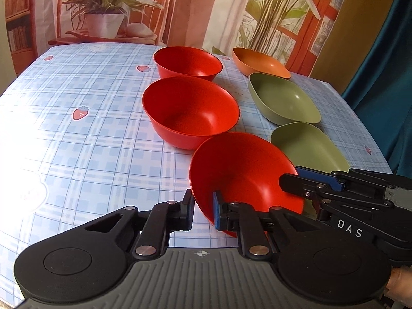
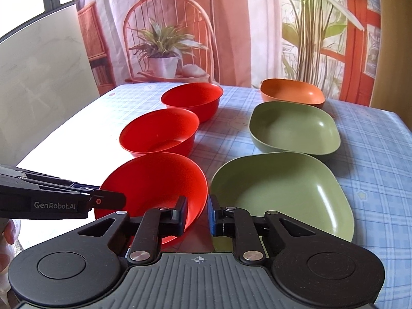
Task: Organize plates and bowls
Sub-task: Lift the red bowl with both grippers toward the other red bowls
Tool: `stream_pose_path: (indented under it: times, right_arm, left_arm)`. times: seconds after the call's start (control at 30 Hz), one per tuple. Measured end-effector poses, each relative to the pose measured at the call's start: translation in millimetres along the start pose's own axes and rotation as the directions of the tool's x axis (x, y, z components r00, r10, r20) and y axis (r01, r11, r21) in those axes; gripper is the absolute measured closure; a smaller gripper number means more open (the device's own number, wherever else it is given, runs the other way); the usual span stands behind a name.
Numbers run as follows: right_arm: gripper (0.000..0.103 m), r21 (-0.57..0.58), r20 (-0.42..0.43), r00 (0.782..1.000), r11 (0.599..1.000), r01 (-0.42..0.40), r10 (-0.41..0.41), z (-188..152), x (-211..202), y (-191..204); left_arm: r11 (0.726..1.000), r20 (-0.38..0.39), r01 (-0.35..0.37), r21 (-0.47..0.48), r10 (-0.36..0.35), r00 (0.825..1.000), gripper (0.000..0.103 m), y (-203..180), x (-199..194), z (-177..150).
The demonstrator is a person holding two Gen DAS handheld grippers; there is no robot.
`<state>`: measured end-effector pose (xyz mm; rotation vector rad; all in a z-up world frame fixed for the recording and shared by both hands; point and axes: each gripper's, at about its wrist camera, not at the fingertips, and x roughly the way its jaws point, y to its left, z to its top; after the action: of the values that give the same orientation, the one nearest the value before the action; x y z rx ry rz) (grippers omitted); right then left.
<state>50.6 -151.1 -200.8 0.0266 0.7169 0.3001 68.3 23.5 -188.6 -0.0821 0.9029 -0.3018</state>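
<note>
Near red round plastic bowl [image 1: 244, 175]: nearest of three in a column on the blue-checked strawberry-print tablecloth [image 1: 90, 128], close to the table's front edge. It is seen tilted, with its opening turned toward the left wrist camera.

Left gripper [image 1: 203, 212]: narrowed onto the bowl's near left rim. The black finger lies outside the wall and the blue-padded finger inside, with the rim pinched between them.

Right gripper [image 2: 198, 216]: likewise drawn narrow on the same bowl, at its right rim. In the left wrist view one finger is seen inside the rim and the blue pad against the outer wall. In its own view the bowl's edge is partly hidden by the left finger.

Middle red round bowl [image 1: 190, 113]: placed just behind the held one, upright, the rims very close or touching; which cannot be told.

Far red round bowl [image 1: 188, 61]: placed behind the middle one, upright, a small gap visible in the right wrist view.

Second column, to the right of the bowls:
- near green rounded-square plate [image 1: 306, 146], just beside the held bowl;
- second green rounded-square plate [image 1: 283, 97], behind it;
- orange rounded-square plate [image 1: 260, 63], farthest back.

A printed backdrop [image 1: 108, 13] showing a potted plant and a chair is hung behind the table.
</note>
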Motion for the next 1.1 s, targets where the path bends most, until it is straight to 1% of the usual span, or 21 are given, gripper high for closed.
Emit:
stream_pose_path:
  times: [0.33, 0.67, 0.97, 1.1]
  right_arm:
    - [0.088, -0.006, 0.004, 1.0, 1.0, 0.009, -0.009, 2, -3, -1]
    - [0.088, -0.006, 0.026, 1.0, 1.0, 0.013, -0.013, 5, -14, -2]
    - [0.088, -0.014, 0.079, 0.997, 1.0, 0.01, -0.008, 11, -33, 1]
    - [0.088, -0.021, 0.09, 0.996, 1.0, 0.007, -0.005, 17, -36, 3]
  left_arm:
    - [1.0, 0.018, 0.007, 0.015, -0.007, 1.0, 0.087, -2, -6, 1]
    - [0.999, 0.036, 0.016, 0.03, -0.017, 0.999, 0.087, -5, -15, 1]
    - [0.999, 0.094, 0.024, 0.038, -0.028, 0.995, 0.086, -8, -33, 3]
    - [0.999, 0.111, 0.022, 0.041, -0.027, 0.994, 0.086, -9, -38, 6]
